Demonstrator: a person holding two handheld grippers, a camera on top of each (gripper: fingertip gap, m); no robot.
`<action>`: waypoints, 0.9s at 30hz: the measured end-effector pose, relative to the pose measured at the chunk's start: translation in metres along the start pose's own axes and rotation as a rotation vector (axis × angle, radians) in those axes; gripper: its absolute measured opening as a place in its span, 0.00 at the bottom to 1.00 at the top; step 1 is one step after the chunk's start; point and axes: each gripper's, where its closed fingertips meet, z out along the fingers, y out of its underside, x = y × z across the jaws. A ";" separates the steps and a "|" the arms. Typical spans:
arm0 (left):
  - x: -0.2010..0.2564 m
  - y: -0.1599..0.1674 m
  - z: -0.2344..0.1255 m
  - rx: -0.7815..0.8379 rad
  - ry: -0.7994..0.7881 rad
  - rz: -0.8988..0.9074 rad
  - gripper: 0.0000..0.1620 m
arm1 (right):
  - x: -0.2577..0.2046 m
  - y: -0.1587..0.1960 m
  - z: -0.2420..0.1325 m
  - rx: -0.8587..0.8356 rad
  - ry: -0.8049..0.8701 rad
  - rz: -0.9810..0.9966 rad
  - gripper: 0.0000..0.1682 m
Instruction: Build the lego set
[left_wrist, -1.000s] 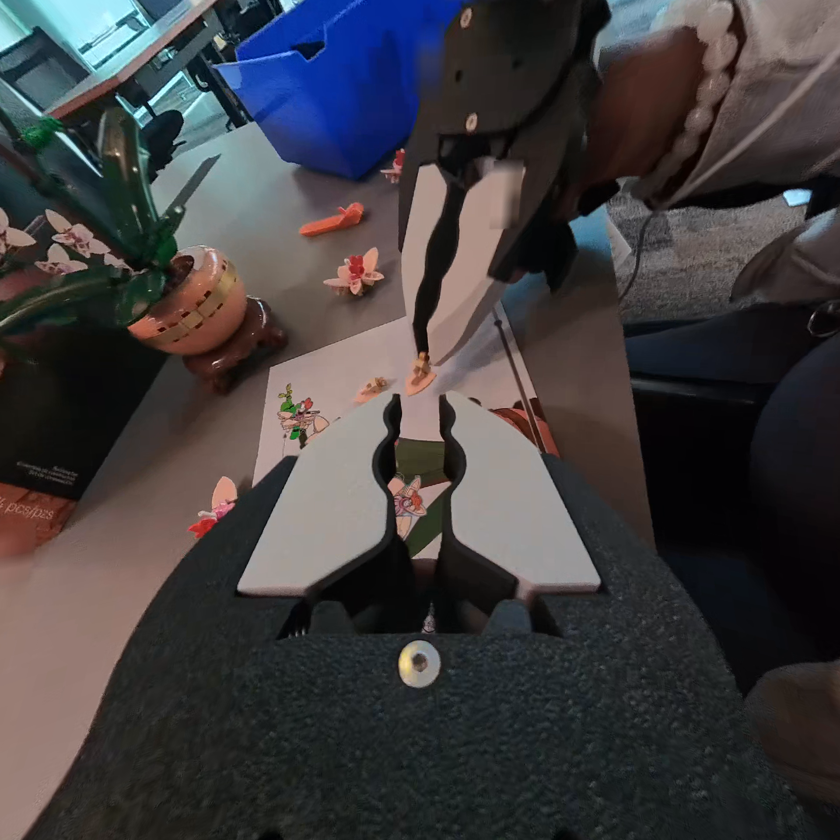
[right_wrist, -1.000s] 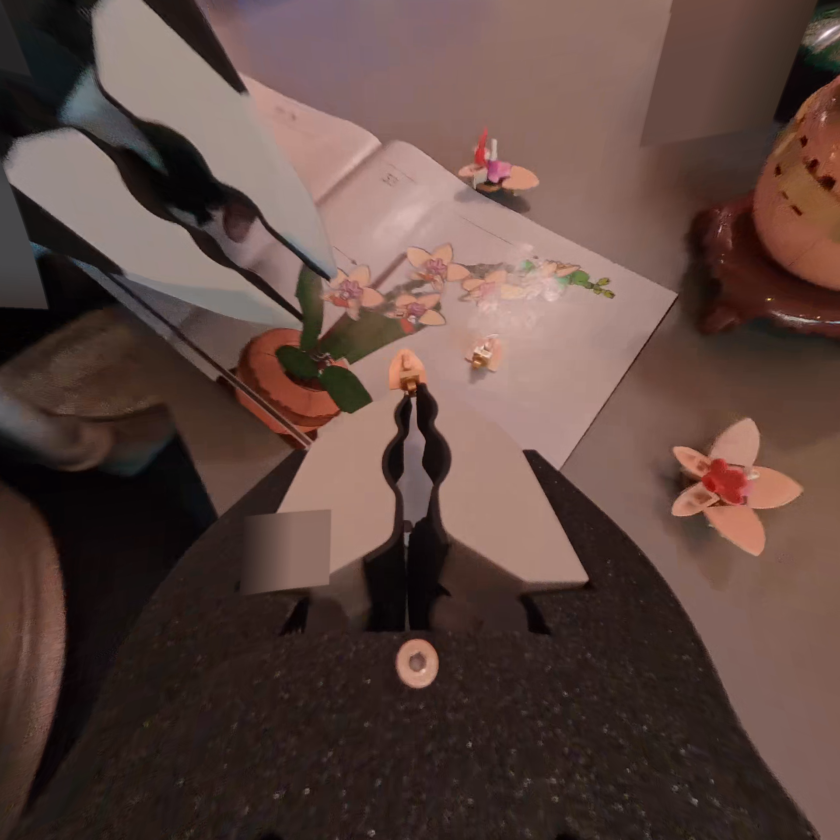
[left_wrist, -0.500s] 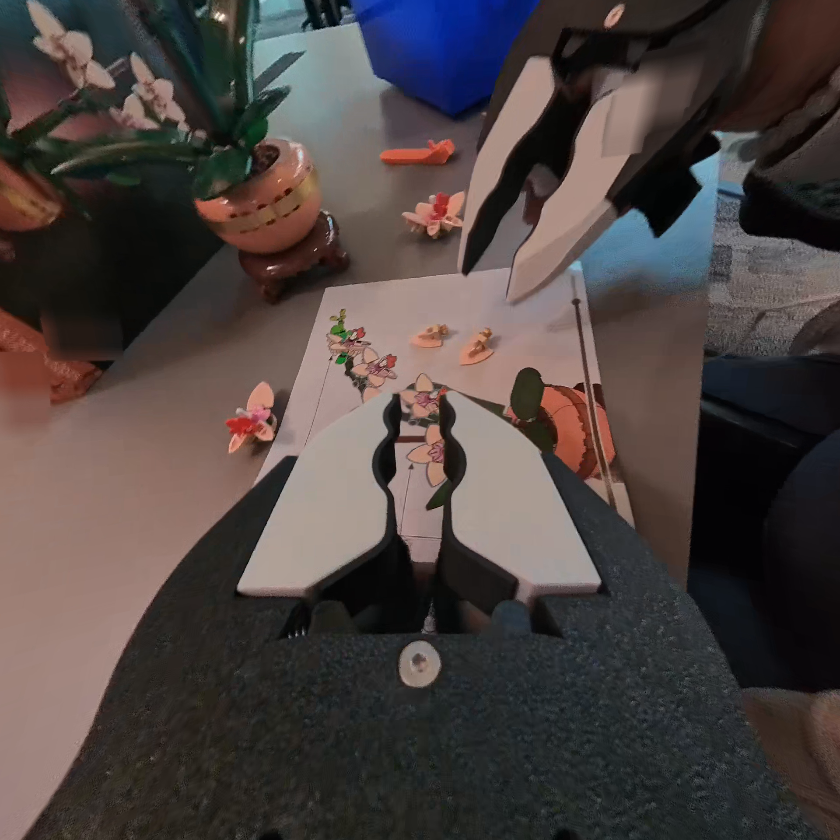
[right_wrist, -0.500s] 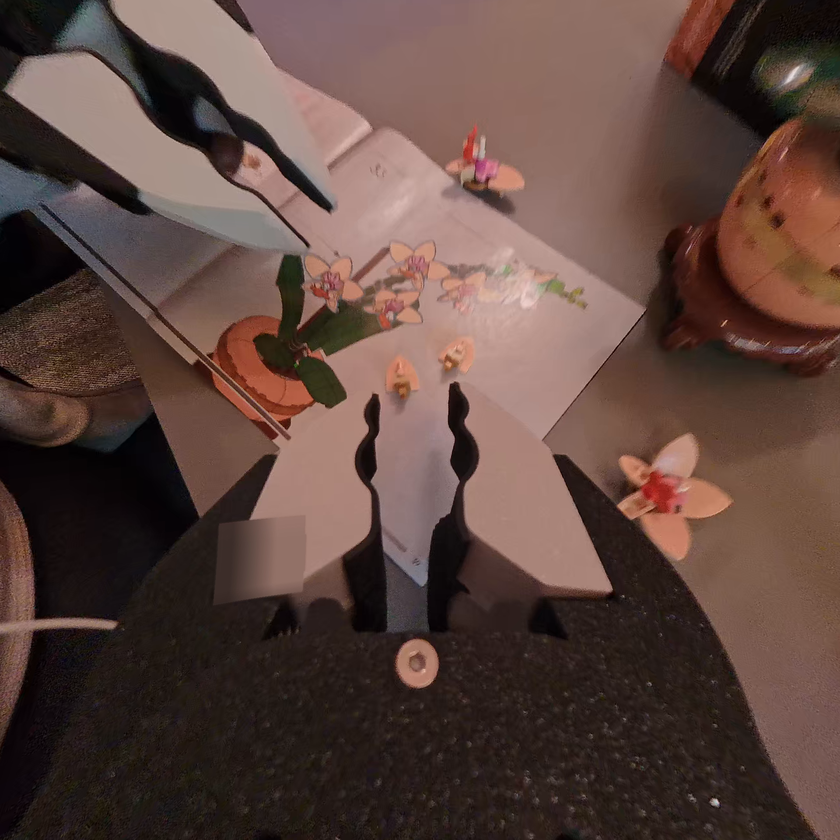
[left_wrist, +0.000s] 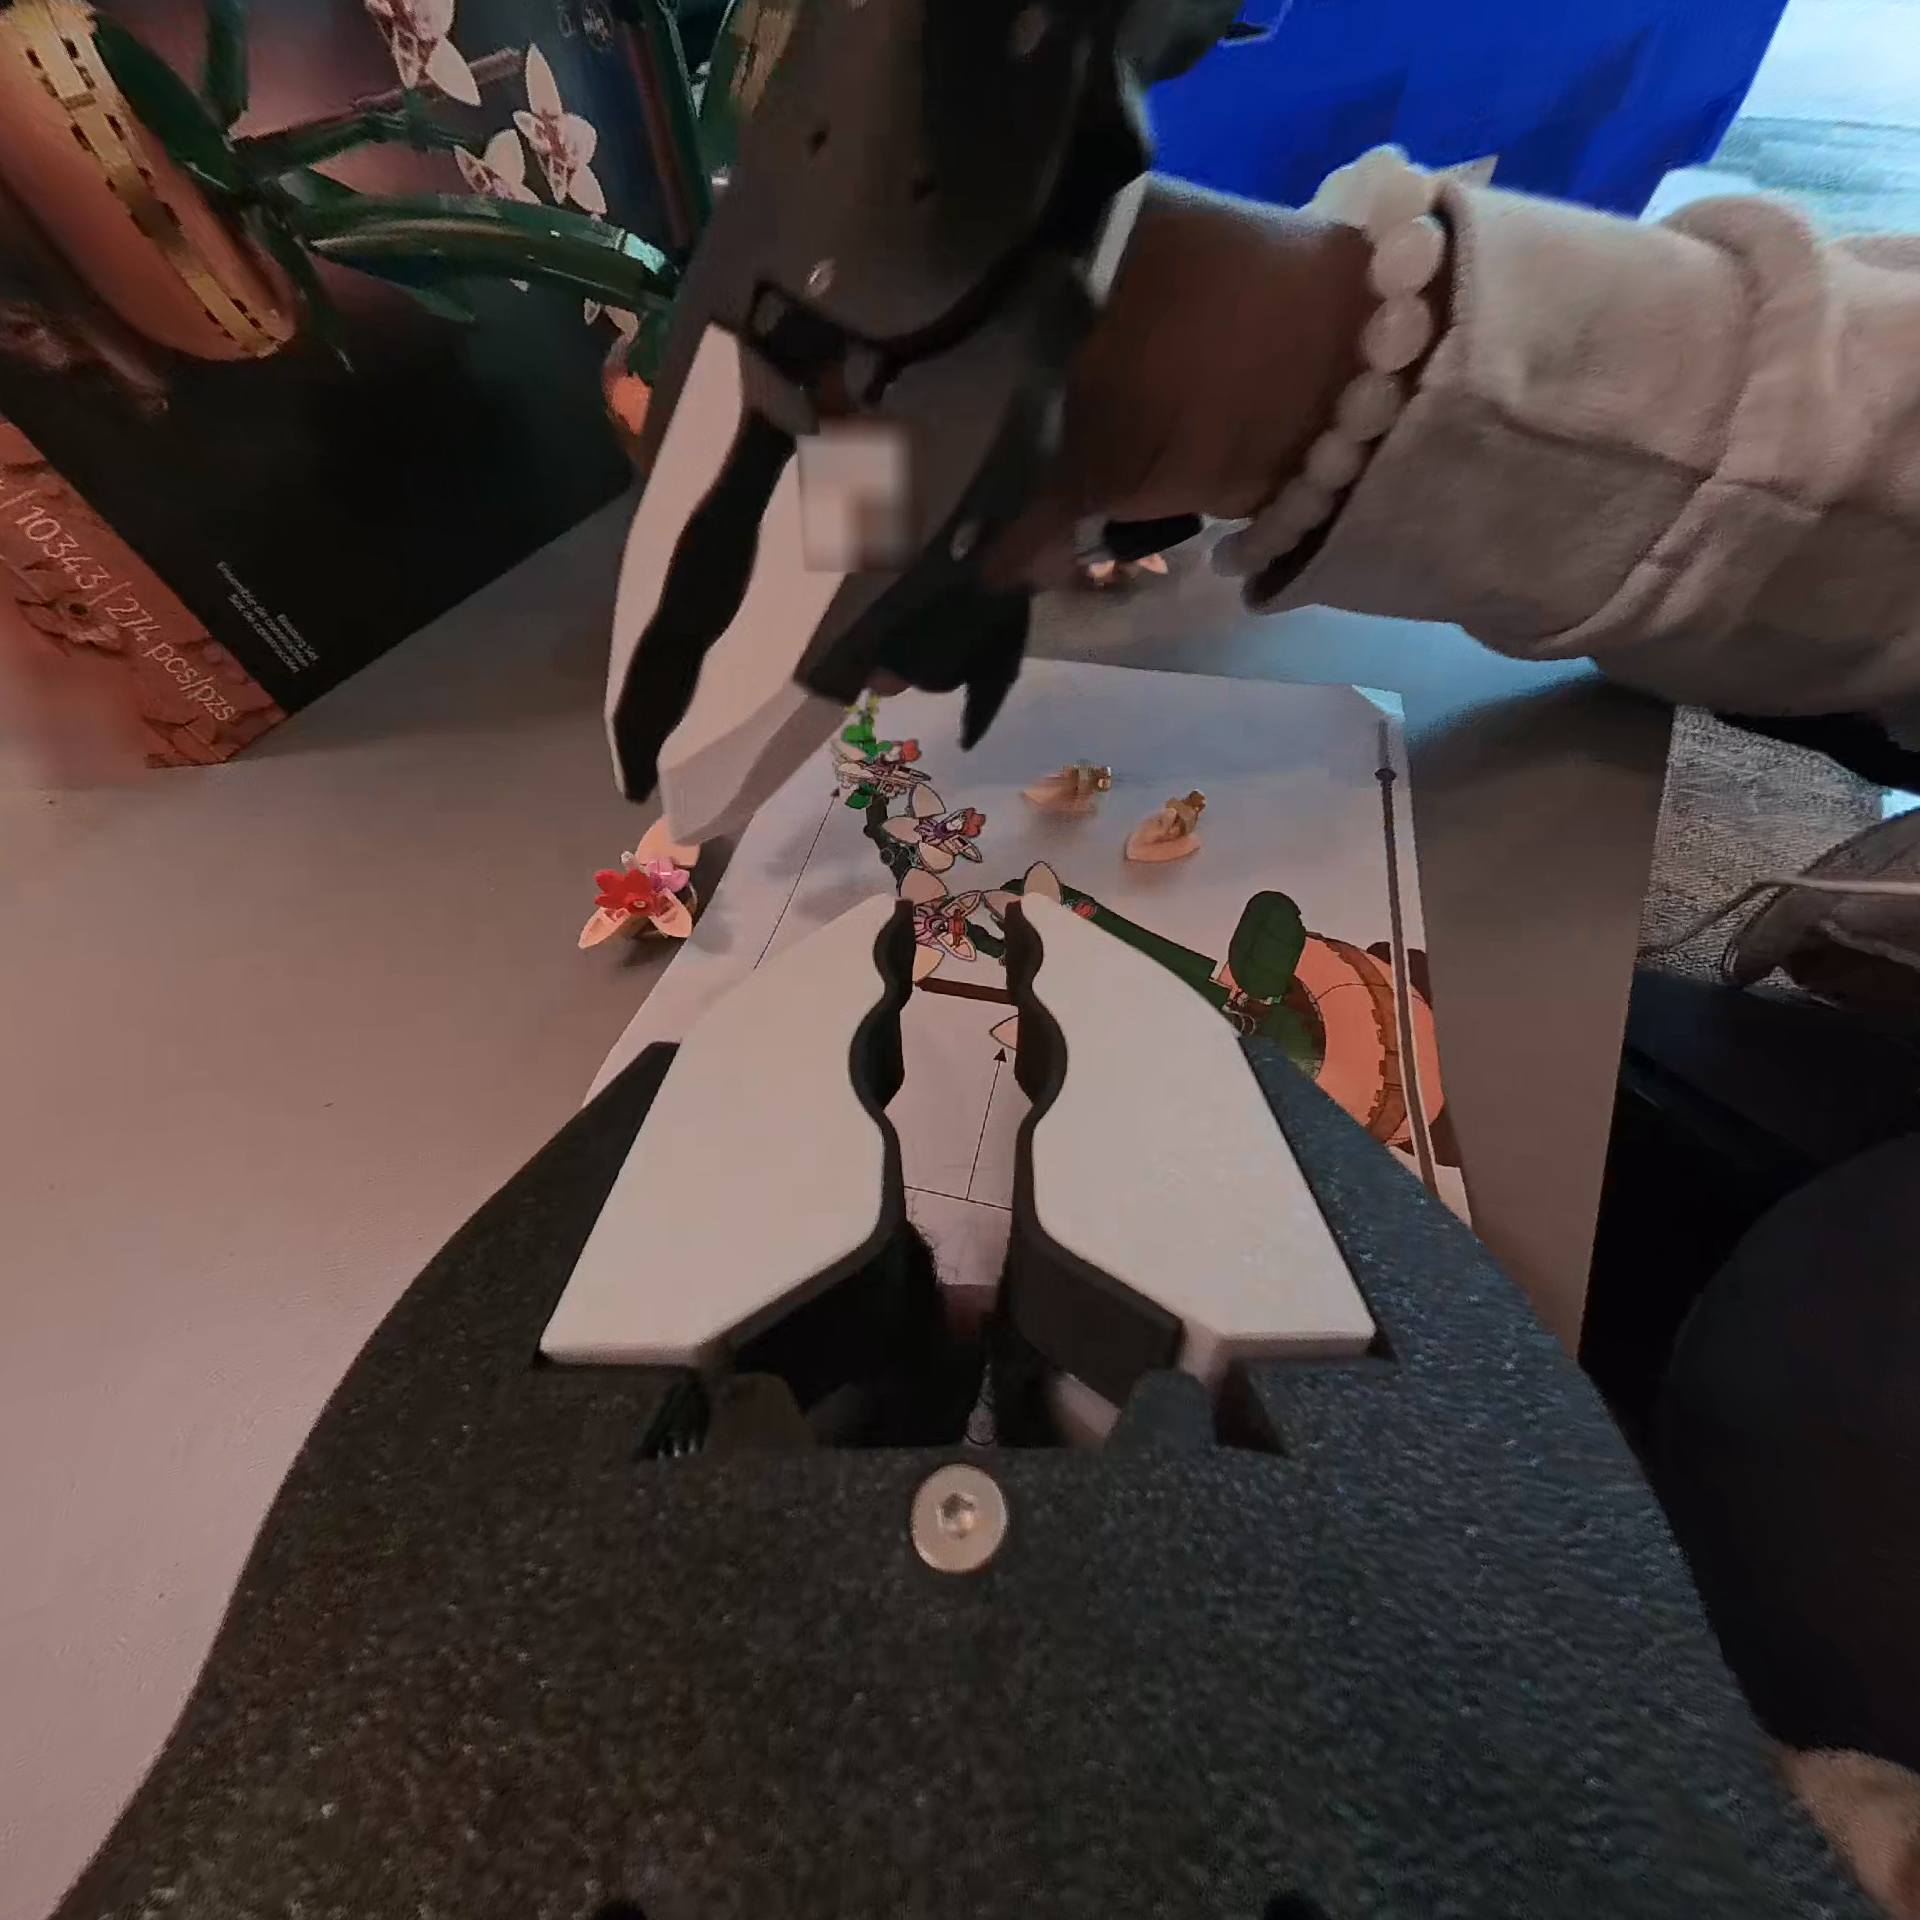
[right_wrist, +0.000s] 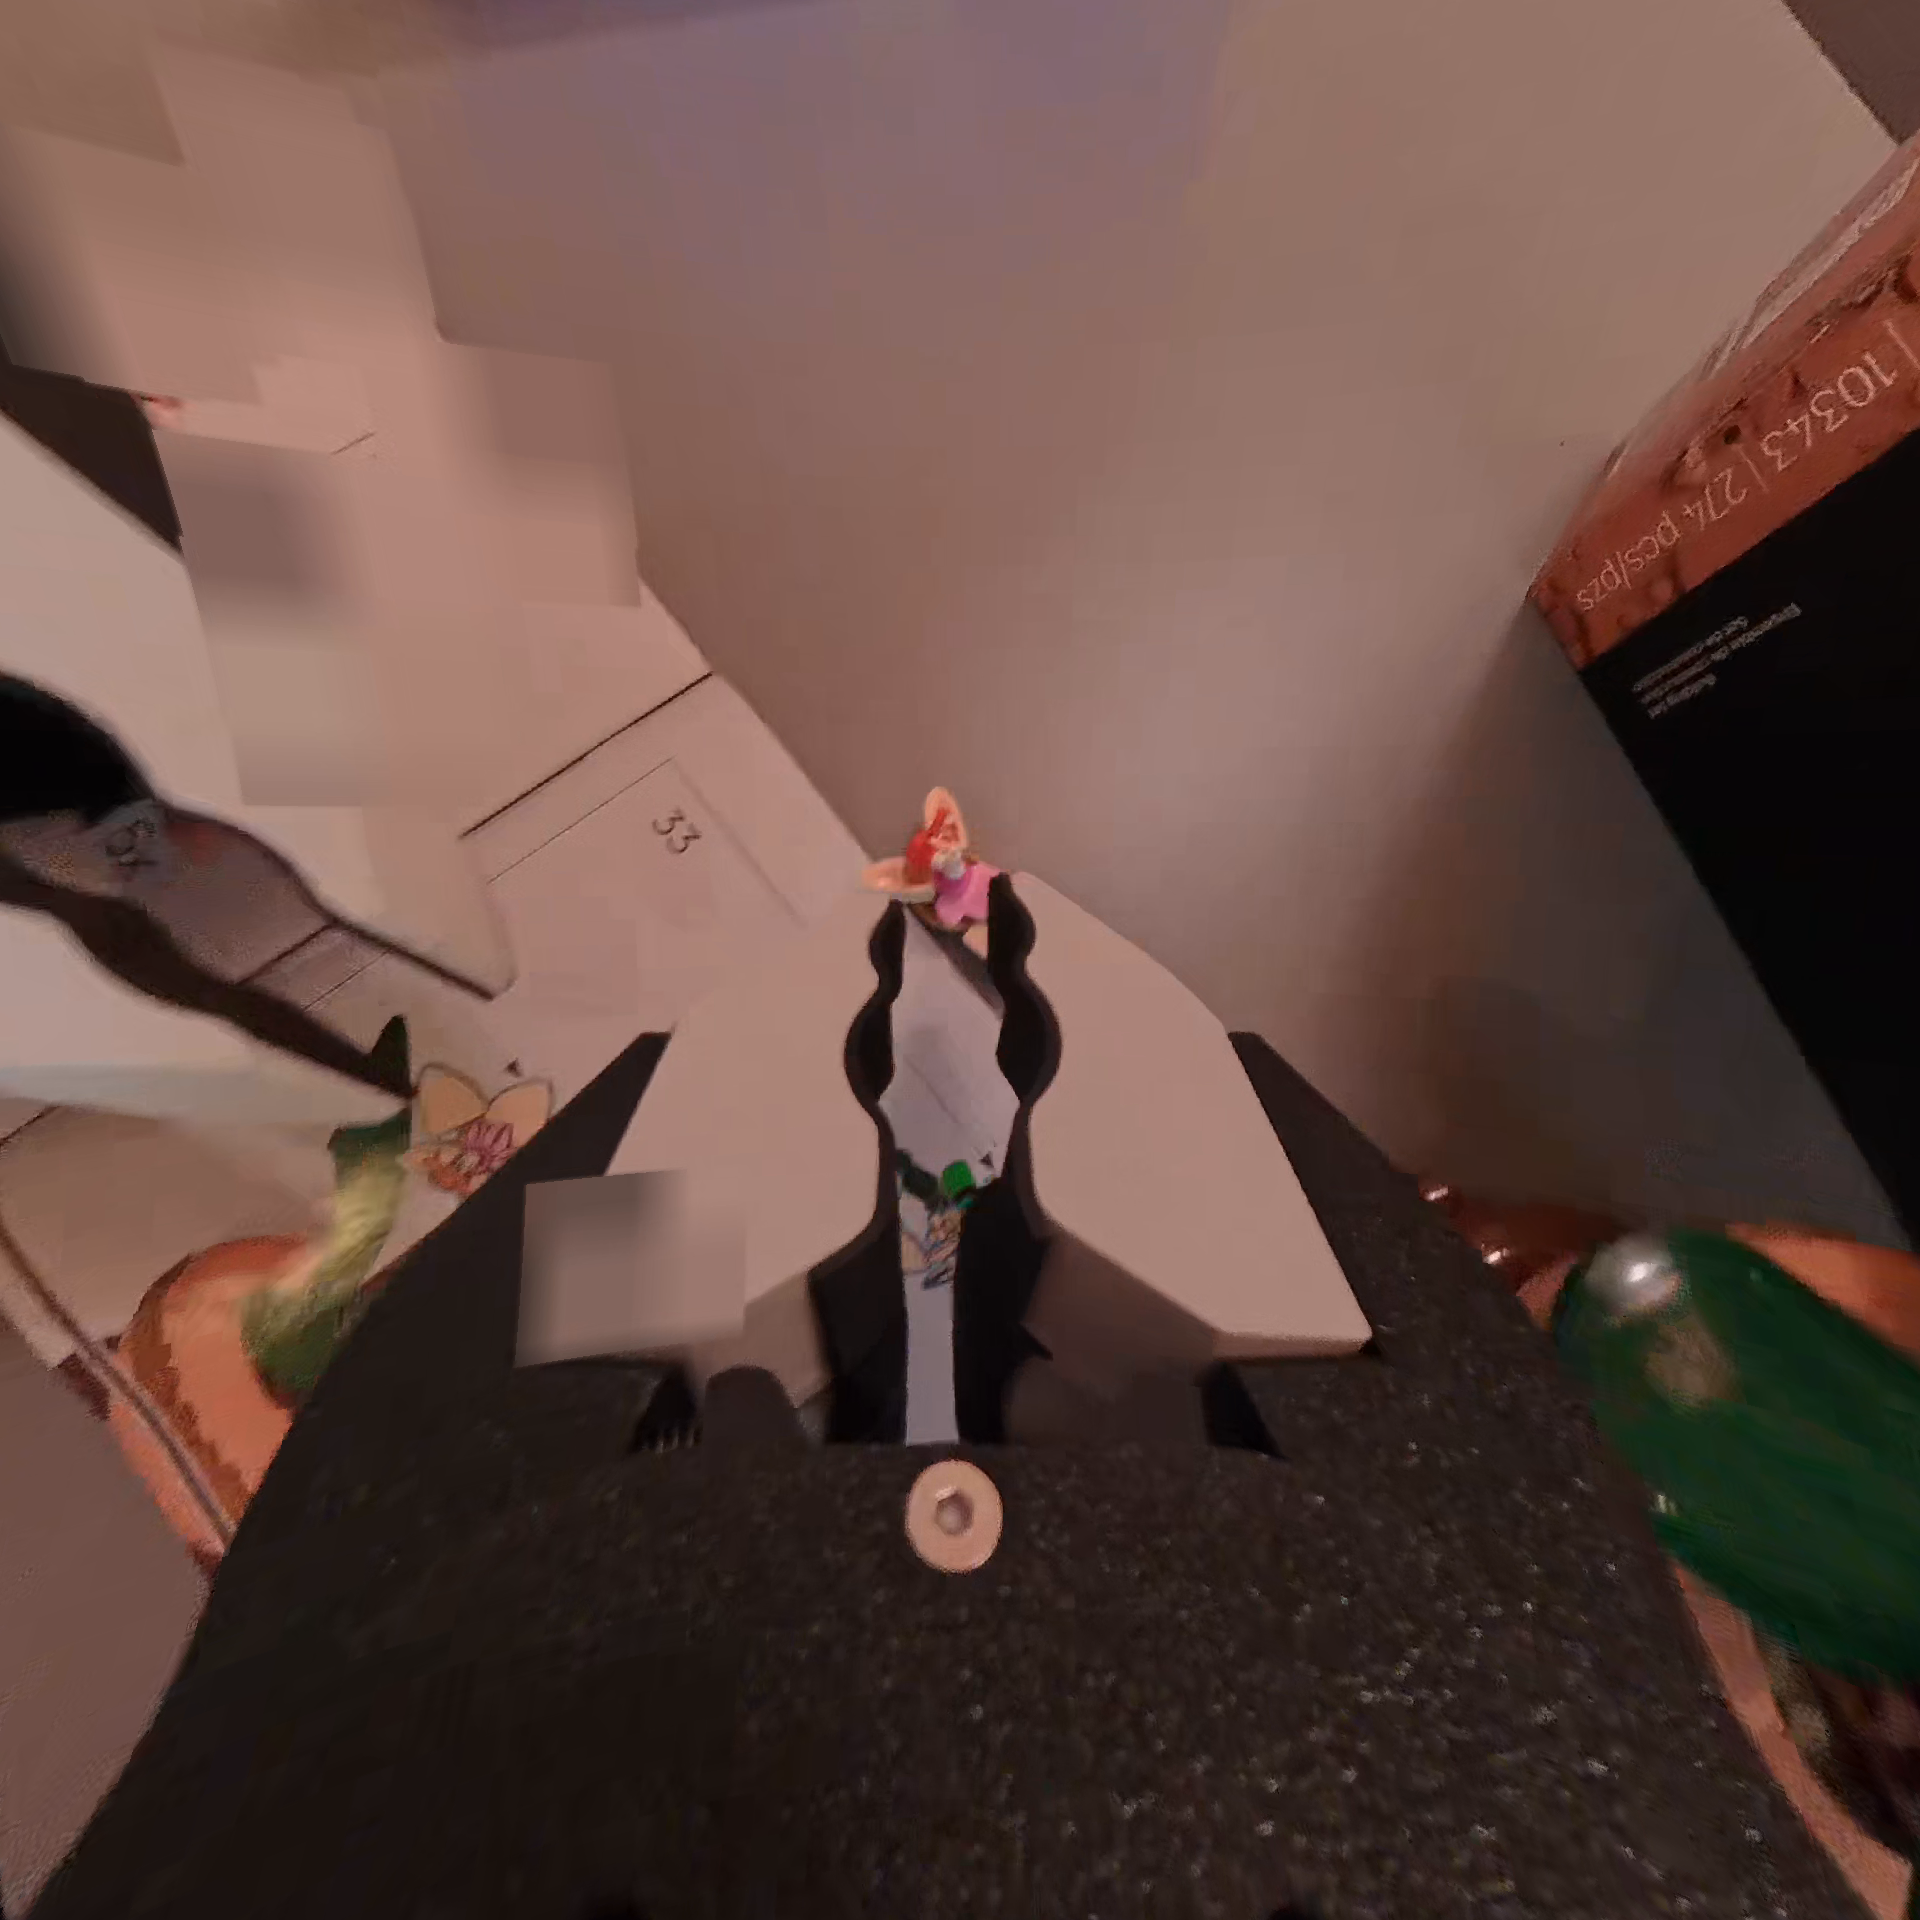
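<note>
A small lego flower (left_wrist: 636, 899) with a red centre, a pink piece and cream petals lies on the grey table by the left edge of the open instruction booklet (left_wrist: 1247, 748). My right gripper (left_wrist: 670, 805) points down at it, tips at its far petal. In the right wrist view the jaws (right_wrist: 945, 906) stand narrowly apart with the flower (right_wrist: 935, 857) just at their tips. Two loose cream petal pieces (left_wrist: 1065, 784) (left_wrist: 1164, 831) lie on the booklet. My left gripper (left_wrist: 958, 920) is slightly open and empty, low over the booklet's printed orchid.
The lego set's box (left_wrist: 312, 468) stands at the left, also close on the right in the right wrist view (right_wrist: 1766, 727). Green orchid leaves (left_wrist: 499, 239) show behind the right gripper. A blue bin (left_wrist: 1455, 83) is at the back. The table ends just right of the booklet. One gripper's finger ends stand about 8 centimeters off the other's.
The right gripper let go of a petal piece on the booklet, opened, then swung left to the flower beside the booklet and narrowed its jaws. The left gripper stayed slightly open.
</note>
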 end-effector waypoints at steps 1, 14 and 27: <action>0.000 -0.001 -0.001 0.011 0.003 0.000 0.10 | 0.000 -0.001 0.004 -0.016 -0.009 -0.002 0.05; 0.001 -0.014 -0.015 0.142 0.068 -0.062 0.10 | 0.003 0.001 0.016 -0.121 -0.042 -0.136 0.04; 0.009 -0.009 -0.011 0.097 0.104 -0.019 0.10 | 0.000 0.001 0.022 -0.153 -0.157 -0.282 0.02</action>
